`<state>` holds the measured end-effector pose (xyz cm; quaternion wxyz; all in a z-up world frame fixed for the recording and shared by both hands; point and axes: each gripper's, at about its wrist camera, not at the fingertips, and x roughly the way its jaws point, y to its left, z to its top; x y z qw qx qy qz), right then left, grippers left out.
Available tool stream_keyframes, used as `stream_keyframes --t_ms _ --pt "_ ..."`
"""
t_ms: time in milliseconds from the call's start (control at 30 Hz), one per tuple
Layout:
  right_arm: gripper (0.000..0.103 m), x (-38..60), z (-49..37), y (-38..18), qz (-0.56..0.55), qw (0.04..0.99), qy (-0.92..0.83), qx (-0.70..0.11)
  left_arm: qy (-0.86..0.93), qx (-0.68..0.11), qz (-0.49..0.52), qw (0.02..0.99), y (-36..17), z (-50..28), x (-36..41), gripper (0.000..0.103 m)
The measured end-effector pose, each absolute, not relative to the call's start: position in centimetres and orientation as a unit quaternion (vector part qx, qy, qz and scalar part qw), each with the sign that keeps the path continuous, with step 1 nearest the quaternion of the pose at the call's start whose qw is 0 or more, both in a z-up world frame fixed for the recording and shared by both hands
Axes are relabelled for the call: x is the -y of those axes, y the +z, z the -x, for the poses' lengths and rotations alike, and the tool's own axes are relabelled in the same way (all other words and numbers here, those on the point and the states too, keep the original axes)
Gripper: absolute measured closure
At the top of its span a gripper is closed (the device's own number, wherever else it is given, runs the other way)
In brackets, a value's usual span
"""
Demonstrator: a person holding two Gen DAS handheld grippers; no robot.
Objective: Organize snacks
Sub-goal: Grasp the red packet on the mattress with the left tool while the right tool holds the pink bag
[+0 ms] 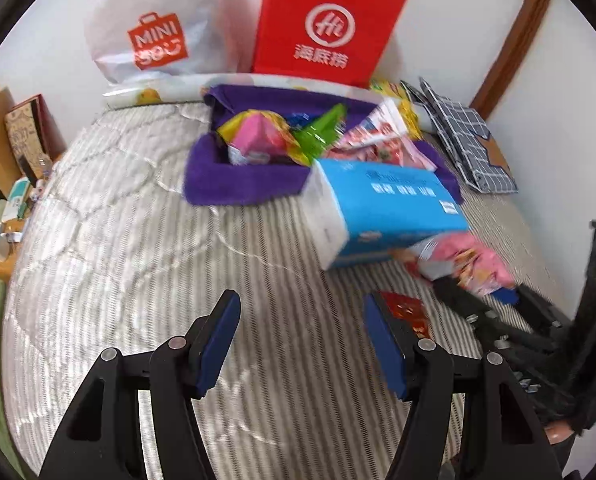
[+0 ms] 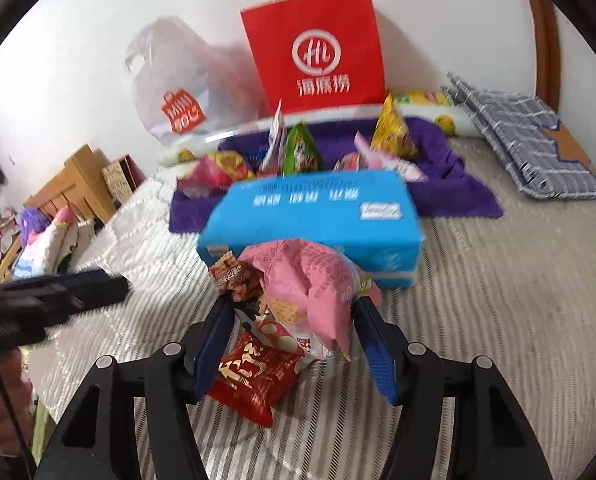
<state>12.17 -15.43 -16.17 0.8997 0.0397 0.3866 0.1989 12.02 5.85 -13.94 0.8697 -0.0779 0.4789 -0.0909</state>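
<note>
Striped grey-and-white bedding (image 1: 138,240) covers a bed set against a white wall, where a red paper bag (image 2: 317,48) and a white plastic shopping bag (image 1: 150,32) are propped. Before them a purple fabric bin (image 1: 234,184) is seen, filled with snack packets (image 1: 266,136) in pink, green and yellow. A blue tissue pack (image 2: 317,216) is laid just in front of the bin, and a folded checked bag (image 2: 537,144) is placed off to the right.

The left tongs (image 1: 301,340) are held about half open above bare bedding, with nothing gripped. The right tongs (image 2: 294,340) are spread around a pink snack bag (image 2: 313,280), near the tissue pack; whether the pads press on it cannot be told. A red packet (image 2: 254,376) is lain on the bedding, between the right tongs' fingers and partly under the pink bag.
</note>
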Motion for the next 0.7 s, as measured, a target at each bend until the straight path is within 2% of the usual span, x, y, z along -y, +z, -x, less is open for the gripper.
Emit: stream_keyframes --t_ms 400,700 --pt "0.043 22.6 -8.9 -14.3 -0.056 0.920 0.144 -0.361 -0.169 -0.520 0.108 0.830 -17.3 -12.6 -0.3 0.040" --pt "0.043 25.4 -7.5 -14.4 -0.072 0.922 0.128 -0.358 -0.144 -0.532 0.056 0.832 -18.9 -13.1 4.1 0.040"
